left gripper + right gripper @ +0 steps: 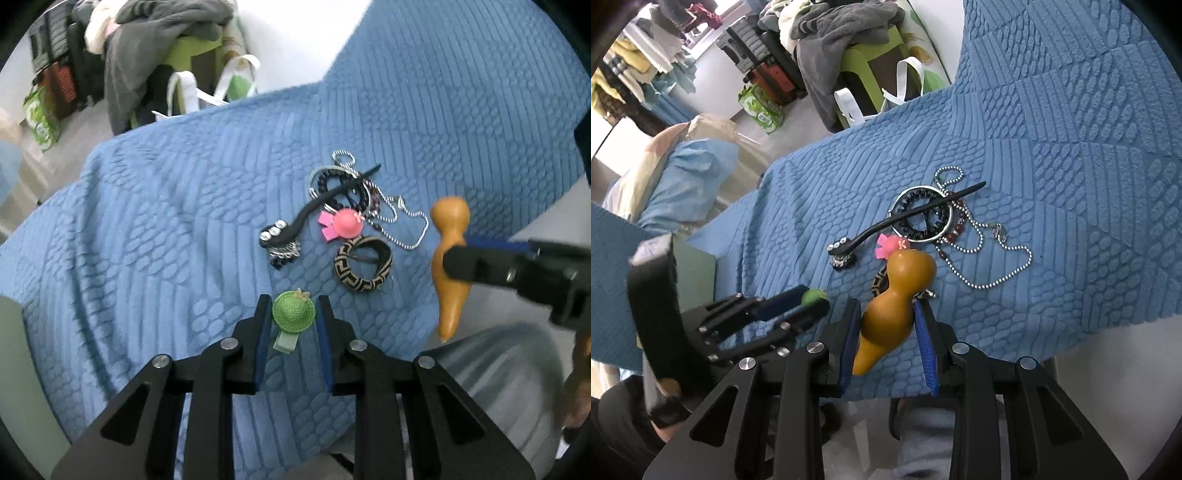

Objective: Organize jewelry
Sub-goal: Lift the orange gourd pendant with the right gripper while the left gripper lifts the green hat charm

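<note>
My left gripper (pixel 293 300) is shut on a small green hat-shaped clip (pixel 293 314), whose crown sits between the blue pads; in the right wrist view the left gripper (pixel 812 301) shows the same clip (pixel 813 295) at its tips. A glossy orange gourd-shaped piece (pixel 897 295) is clamped at its waist in my right gripper (pixel 886 302), over the near edge of the pile. The pile on the blue quilt holds a pink hat clip (pixel 347 221), a black-and-tan patterned bangle (pixel 364 267), a black rhinestone hair stick (pixel 321 206), silver and bead bracelets (pixel 923 214) and a ball chain (pixel 997 266).
The blue quilted bedspread (pixel 166 221) drops off at its near and right edges. Beyond the far edge stand a green stool piled with grey clothes (pixel 849 33), a white-handled tote bag (pixel 905 85) and suitcases. A person's grey-clad knee (pixel 498 387) is below the bed edge.
</note>
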The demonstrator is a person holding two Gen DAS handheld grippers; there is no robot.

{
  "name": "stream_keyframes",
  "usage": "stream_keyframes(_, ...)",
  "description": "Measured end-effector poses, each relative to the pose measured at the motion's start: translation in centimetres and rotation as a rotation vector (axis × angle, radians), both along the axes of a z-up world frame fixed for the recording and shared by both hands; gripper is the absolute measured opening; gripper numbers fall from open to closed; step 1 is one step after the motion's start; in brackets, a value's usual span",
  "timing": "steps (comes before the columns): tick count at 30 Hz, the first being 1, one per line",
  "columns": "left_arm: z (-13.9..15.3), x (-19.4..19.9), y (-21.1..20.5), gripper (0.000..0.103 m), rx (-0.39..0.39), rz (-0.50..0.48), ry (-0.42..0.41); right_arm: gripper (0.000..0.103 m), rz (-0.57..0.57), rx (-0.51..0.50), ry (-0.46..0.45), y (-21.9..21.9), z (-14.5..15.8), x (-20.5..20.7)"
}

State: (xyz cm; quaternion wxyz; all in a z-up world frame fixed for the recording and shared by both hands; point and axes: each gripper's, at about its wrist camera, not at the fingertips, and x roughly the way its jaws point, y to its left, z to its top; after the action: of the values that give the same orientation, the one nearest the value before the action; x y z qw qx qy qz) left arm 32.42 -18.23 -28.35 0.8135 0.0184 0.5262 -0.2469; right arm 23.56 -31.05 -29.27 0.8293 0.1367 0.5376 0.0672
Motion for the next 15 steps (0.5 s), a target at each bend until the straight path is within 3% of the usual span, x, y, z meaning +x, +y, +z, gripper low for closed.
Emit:
stream_keyframes(7, 3.3, -1.1, 2.6, 0.024, -0.061, 0.113, 0.003, 0.028, -0.039, -0.051, -0.064, 0.5, 2.5, -1.2)
stream_keyframes(15, 8.5, -3.5, 5.8, 0.024, -0.151, 0.192, -0.027, 0.028, 0.003, -0.066, -0.117, 2.6, 5.9, -2.9)
